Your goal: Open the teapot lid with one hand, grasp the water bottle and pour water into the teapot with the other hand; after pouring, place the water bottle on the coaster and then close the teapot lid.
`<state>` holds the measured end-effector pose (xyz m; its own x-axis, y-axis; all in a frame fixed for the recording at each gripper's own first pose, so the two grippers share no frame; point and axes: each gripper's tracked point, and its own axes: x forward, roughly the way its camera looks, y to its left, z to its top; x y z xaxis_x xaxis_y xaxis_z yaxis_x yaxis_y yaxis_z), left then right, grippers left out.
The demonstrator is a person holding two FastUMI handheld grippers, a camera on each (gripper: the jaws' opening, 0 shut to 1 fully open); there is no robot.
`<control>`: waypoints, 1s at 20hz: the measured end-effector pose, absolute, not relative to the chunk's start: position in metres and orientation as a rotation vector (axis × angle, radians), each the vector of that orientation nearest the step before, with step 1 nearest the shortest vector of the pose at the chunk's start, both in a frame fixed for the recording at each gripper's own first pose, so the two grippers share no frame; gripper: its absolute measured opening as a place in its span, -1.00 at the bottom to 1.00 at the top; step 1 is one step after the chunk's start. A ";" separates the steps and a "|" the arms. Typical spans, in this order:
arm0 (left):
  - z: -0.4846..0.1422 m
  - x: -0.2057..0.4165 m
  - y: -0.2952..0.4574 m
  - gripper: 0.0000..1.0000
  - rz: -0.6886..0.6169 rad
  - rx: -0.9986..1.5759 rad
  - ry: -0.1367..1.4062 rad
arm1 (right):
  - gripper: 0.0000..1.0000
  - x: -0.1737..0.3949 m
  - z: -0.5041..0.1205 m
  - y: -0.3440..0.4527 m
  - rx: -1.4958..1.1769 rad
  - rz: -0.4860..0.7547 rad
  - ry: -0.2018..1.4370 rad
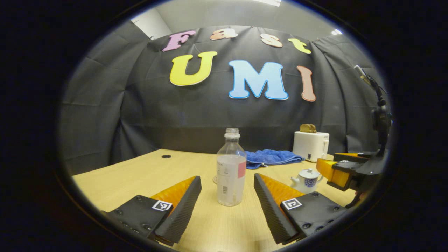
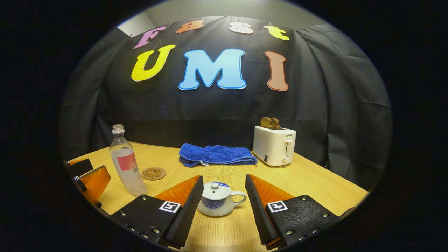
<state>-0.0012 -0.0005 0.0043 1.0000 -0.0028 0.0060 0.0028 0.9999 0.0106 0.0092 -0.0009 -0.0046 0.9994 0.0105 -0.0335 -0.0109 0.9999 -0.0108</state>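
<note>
A clear uncapped water bottle (image 1: 231, 168) with a pink-and-white label stands upright on the wooden table (image 1: 140, 175). My left gripper (image 1: 227, 194) is open, with the bottle between its fingers and not touched. A small white teapot (image 2: 217, 202) with blue pattern sits with its lid on, its handle to the right. My right gripper (image 2: 224, 196) is open around the teapot, with gaps on both sides. In the right gripper view the bottle (image 2: 126, 161) stands at the left beside the left gripper (image 2: 89, 178). A round brown coaster (image 2: 154, 173) lies behind the bottle. In the left gripper view the teapot (image 1: 307, 180) sits at the right, next to the right gripper (image 1: 341, 171).
A blue folded towel (image 2: 215, 155) lies at the back of the table. A white toaster (image 2: 274, 145) with bread in it stands at the back right. The table's right edge (image 2: 343, 178) runs close behind the right gripper's fingers.
</note>
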 end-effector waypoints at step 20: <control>0.002 0.001 0.007 1.00 0.004 -0.001 0.002 | -0.34 0.056 -0.028 0.019 -0.057 0.101 0.163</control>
<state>0.0009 0.0068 0.0018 1.0000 0.0043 -0.0025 -0.0043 1.0000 -0.0010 0.0562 0.0189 -0.0279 0.9817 0.0954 -0.1646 -0.1047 0.9933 -0.0486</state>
